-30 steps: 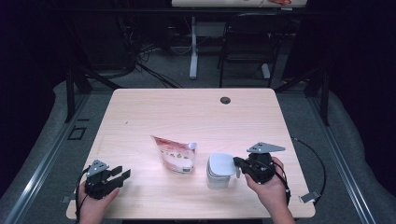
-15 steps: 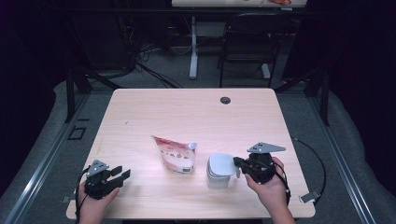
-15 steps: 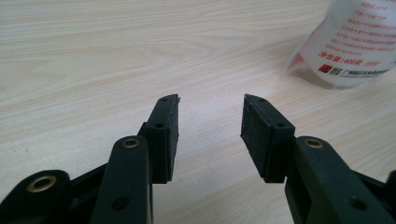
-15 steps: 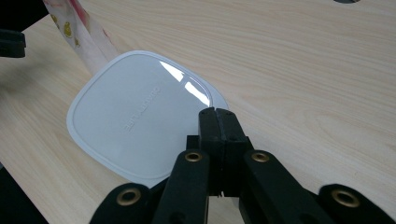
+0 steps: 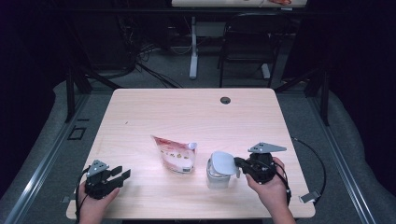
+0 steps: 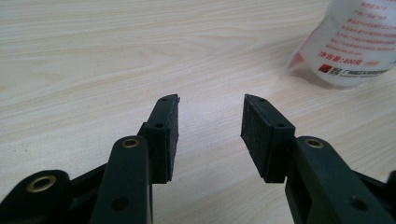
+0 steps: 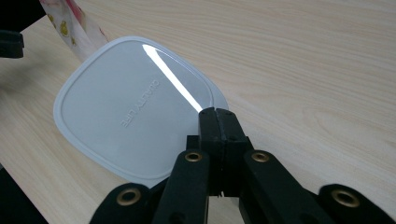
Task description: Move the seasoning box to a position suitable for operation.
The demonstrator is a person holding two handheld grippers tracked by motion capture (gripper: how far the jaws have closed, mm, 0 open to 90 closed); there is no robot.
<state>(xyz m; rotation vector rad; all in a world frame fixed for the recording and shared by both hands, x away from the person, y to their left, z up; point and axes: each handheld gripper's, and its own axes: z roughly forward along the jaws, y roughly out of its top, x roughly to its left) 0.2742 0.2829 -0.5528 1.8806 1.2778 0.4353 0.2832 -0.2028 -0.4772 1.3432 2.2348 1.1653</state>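
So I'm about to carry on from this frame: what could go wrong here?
1. The right tongs pinch only the edge of the white lid; such a thin hold could slip or let the lid swing.
2. The clear container stands unheld, so pulling the lid may tip it.
3. The pouch lies close beside it and could get knocked.

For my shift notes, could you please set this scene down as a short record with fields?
surface: wooden table
right claw: shut on the lid's edge
lid: white, tilted over the clear container
left claw: open, holding nothing, near the table's front left corner
pouch: lying beside the container, apart from both claws
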